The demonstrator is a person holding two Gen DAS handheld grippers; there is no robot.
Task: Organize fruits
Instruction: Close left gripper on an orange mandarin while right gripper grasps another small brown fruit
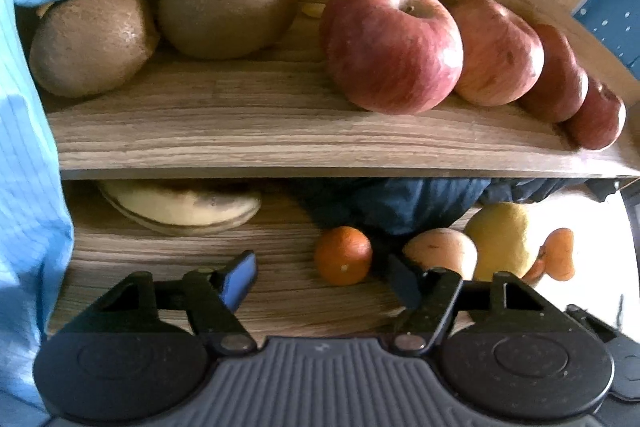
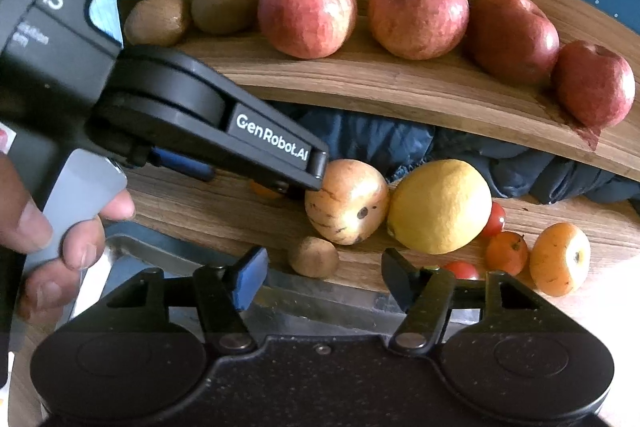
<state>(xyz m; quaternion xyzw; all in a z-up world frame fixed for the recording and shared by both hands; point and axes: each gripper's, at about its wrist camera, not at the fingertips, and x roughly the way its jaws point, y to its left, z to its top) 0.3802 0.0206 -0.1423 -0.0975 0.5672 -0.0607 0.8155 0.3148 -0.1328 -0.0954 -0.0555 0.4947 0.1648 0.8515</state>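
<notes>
Your left gripper (image 1: 320,277) spread wide, empty, aimed at mandarin (image 1: 343,255) on lower shelf (image 1: 160,259). Right gripper (image 2: 322,277) likewise parted, empty. Upper shelf (image 2: 400,83) sorted by kind: kiwis (image 1: 92,41) left, apples (image 1: 394,43) right. Loose lemon (image 2: 439,206) below, unsorted.

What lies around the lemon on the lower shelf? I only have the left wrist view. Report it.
Observer: A small brown kiwi lies on the lower shelf, in front of the spotted yellow fruit left of the lemon.
Operator: Check the lemon's right side.
Observer: A cherry tomato peeks out from behind it there.
Operator: Count the tomatoes.
Observer: Two show; the second tomato lies by the shelf's front edge, in front of the lemon.
</notes>
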